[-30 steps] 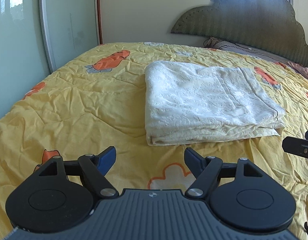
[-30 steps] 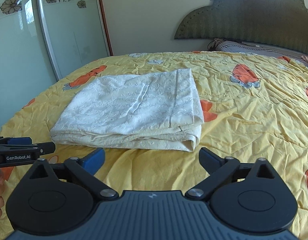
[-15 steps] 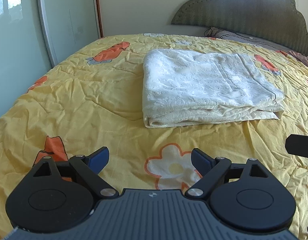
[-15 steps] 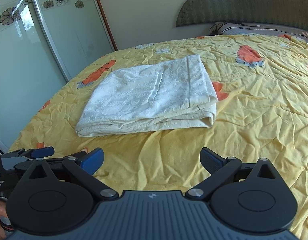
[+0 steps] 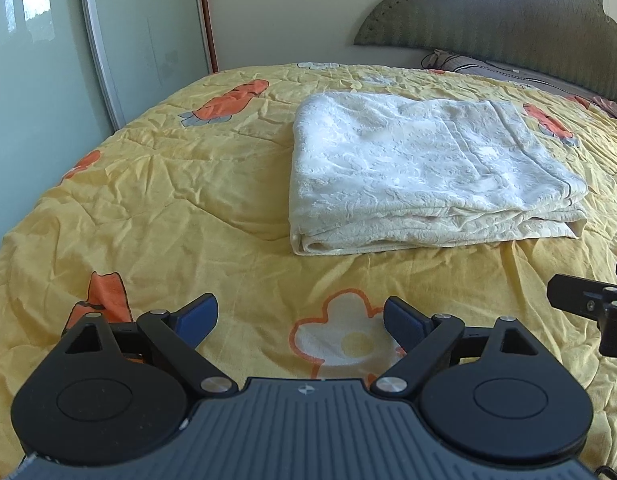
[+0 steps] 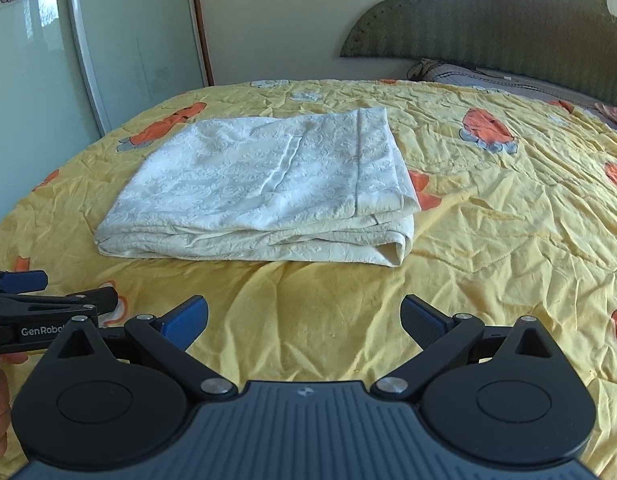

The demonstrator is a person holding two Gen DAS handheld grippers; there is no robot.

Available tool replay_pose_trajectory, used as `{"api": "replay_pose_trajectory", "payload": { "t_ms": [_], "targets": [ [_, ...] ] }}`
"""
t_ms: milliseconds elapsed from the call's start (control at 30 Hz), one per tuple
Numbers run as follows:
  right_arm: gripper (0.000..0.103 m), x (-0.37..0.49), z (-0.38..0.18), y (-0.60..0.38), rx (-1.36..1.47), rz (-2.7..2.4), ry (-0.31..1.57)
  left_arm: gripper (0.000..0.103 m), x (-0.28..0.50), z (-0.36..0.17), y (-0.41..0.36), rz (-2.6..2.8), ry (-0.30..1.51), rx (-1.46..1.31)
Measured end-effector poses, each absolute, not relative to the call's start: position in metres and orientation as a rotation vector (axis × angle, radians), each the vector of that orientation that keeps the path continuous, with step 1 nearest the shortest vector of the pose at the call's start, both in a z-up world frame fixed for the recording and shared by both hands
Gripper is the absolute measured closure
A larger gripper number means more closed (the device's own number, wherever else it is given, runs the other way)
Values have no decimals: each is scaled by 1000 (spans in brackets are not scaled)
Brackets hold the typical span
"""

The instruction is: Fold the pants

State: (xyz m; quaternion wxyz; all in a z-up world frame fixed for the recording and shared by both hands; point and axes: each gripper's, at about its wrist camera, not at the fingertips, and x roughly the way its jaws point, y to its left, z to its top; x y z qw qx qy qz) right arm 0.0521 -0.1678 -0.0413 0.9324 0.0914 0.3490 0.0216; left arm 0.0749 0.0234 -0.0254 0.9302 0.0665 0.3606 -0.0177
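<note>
The cream-white pants (image 5: 424, 168) lie folded into a flat rectangle on the yellow bed cover (image 5: 168, 200). They also show in the right wrist view (image 6: 264, 196). My left gripper (image 5: 300, 316) is open and empty, held over the bed in front of the pants, apart from them. My right gripper (image 6: 304, 316) is open and empty, likewise short of the folded stack. The right gripper's side shows at the right edge of the left wrist view (image 5: 588, 304); the left gripper shows at the left edge of the right wrist view (image 6: 48, 312).
The bed cover (image 6: 508, 240) is yellow with orange carrot prints. A green headboard (image 5: 508, 12) and pillows (image 6: 488, 76) stand at the far end. Glass sliding doors (image 5: 48, 80) run along the left side of the bed.
Both grippers have drawn back a little from the folded pants and stayed open. The pants have not moved.
</note>
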Motion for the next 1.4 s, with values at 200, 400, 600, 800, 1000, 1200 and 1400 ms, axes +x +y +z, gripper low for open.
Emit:
{"api": "replay_pose_trajectory", "payload": {
  "t_ms": [200,400,600,800,1000,1200,1400],
  "targets": [
    [0,53,-54,-160,152,57,733,11,77,-31,22,-35,741,132],
    [0,54,-60,-161,168,51,734,10,79,-33,23,-32,736,126],
    [0,56,-60,-158,160,52,725,9,81,-34,23,-35,729,126],
    [0,58,-64,-155,132,40,720,4,80,-39,24,-39,702,133],
    [0,56,-66,-148,120,-3,710,1,80,-42,27,-55,684,112],
    [0,54,-67,-146,123,-20,701,1,80,-44,28,-69,677,108],
    [0,51,-65,-155,157,-40,692,0,81,-45,31,-66,682,84]
  ]
}}
